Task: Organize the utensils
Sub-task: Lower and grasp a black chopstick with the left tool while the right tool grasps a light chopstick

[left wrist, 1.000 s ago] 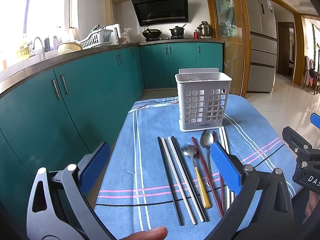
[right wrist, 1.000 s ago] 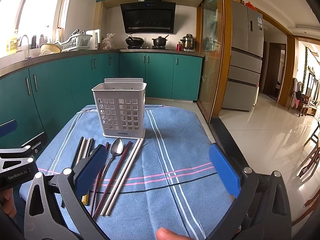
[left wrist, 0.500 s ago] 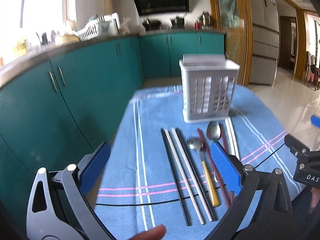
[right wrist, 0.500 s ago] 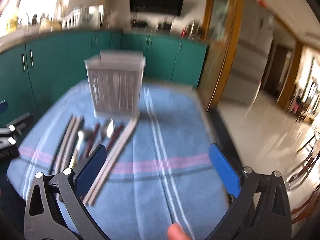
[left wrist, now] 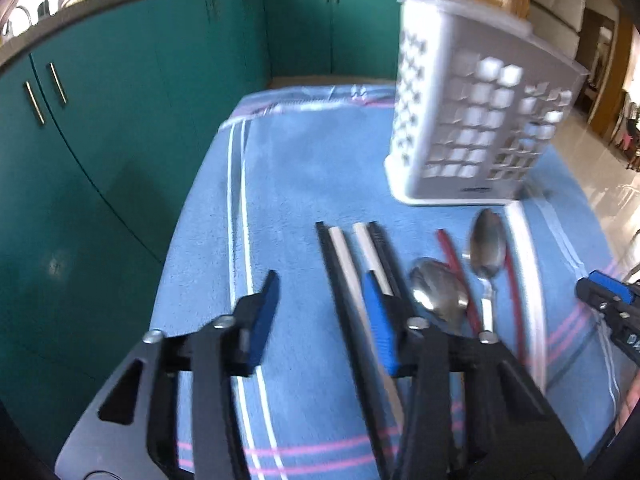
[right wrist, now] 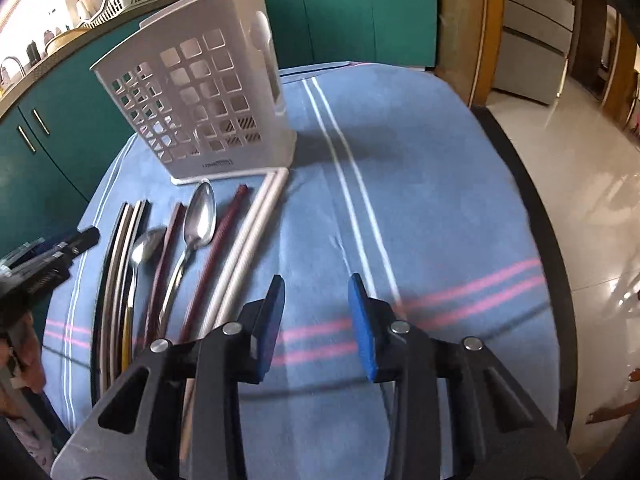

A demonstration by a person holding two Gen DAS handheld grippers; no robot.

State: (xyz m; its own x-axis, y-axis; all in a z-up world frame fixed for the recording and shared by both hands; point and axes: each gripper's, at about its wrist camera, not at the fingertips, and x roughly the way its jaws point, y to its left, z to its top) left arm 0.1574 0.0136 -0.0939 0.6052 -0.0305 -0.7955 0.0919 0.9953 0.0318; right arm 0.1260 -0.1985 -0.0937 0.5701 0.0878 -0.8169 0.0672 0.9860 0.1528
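A white perforated utensil holder (left wrist: 476, 120) (right wrist: 200, 100) stands on the blue striped cloth (left wrist: 304, 168) (right wrist: 400, 184). In front of it lie black-and-white chopsticks (left wrist: 348, 272) (right wrist: 116, 264), two metal spoons (left wrist: 486, 244) (right wrist: 200, 216), dark red chopsticks (left wrist: 456, 264) (right wrist: 216, 256) and white chopsticks (left wrist: 528, 280) (right wrist: 256, 232). My left gripper (left wrist: 320, 320) is open and empty, low over the black-and-white chopsticks. My right gripper (right wrist: 316, 324) is open and empty, over bare cloth just right of the white chopsticks.
Teal kitchen cabinets (left wrist: 120, 120) run along the left, with a dish rack (right wrist: 120, 0) on the counter. The table's dark right edge (right wrist: 536, 216) borders a tiled floor (right wrist: 592, 184). Each gripper shows at the other view's edge.
Both grippers have dropped lower and moved forward toward the utensils. Both jaws have narrowed but stay open. The views are blurred by motion.
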